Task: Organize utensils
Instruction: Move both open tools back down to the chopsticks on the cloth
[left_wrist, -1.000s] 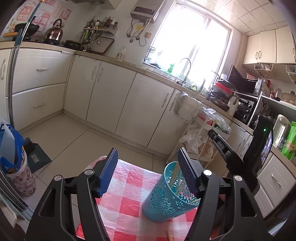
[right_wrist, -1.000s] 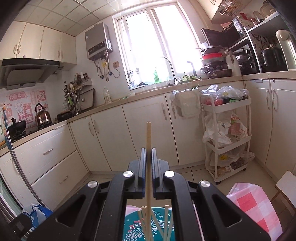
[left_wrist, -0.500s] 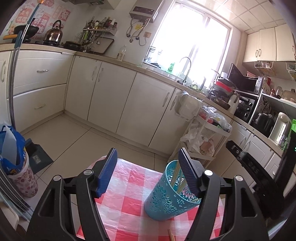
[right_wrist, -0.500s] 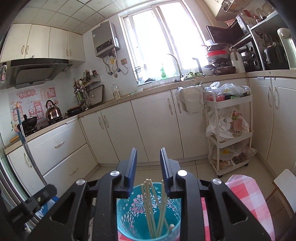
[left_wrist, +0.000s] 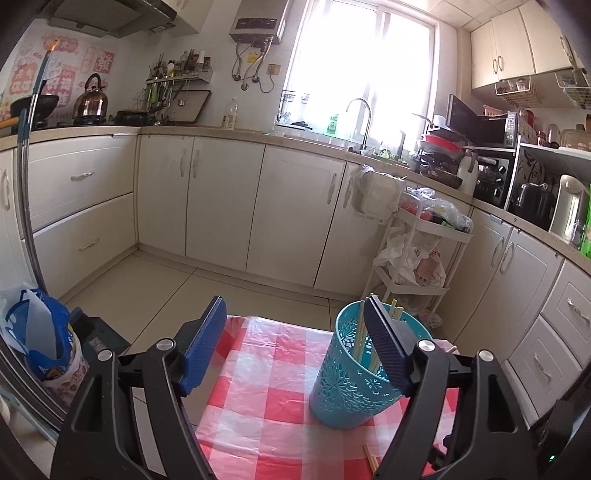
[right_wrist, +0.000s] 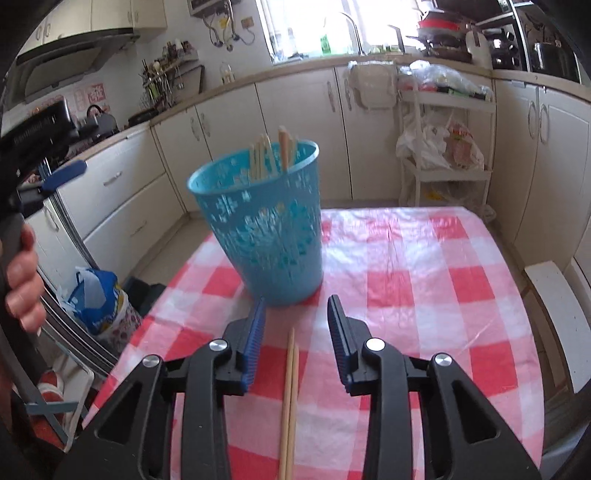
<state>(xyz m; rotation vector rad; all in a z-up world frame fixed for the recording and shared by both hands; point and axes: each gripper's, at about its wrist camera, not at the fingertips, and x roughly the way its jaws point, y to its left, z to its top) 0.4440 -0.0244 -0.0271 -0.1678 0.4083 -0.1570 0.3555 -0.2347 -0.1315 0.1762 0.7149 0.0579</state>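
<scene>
Right wrist view looks down along the right tool (right_wrist: 295, 325), whose jaws are opening with nothing pinched; a pair of chopsticks (right_wrist: 289, 398) lies flat on the red and white checked cloth of the worktop (right_wrist: 424, 280), lined up lengthwise in the gap between the pads but touching neither. That alignment suits a pick of the pair, which I judge to be the next step. Just beyond the fingertips stands the blue cup (right_wrist: 262, 225), upright on the cloth, with several chopsticks leaning against its far rim, their tips above the edge. At the left edge a hand (right_wrist: 22, 280) grips the black handle of the other tool, and one of its blue pads shows above it.

Left wrist view shows the left tool (left_wrist: 295, 343) with its jaws opening wide and empty; its pads frame the near end of the cloth, and the right pad overlaps the cup (left_wrist: 351, 373) in the picture, though I cannot tell whether it touches it. It seems placed there to steady the cup if needed. Two chopstick ends (left_wrist: 371, 456) poke into view on the cloth near the bottom edge. Farther off are the tiled floor, a white trolley (left_wrist: 417, 258) with bags, and cream cabinets under a bright window
</scene>
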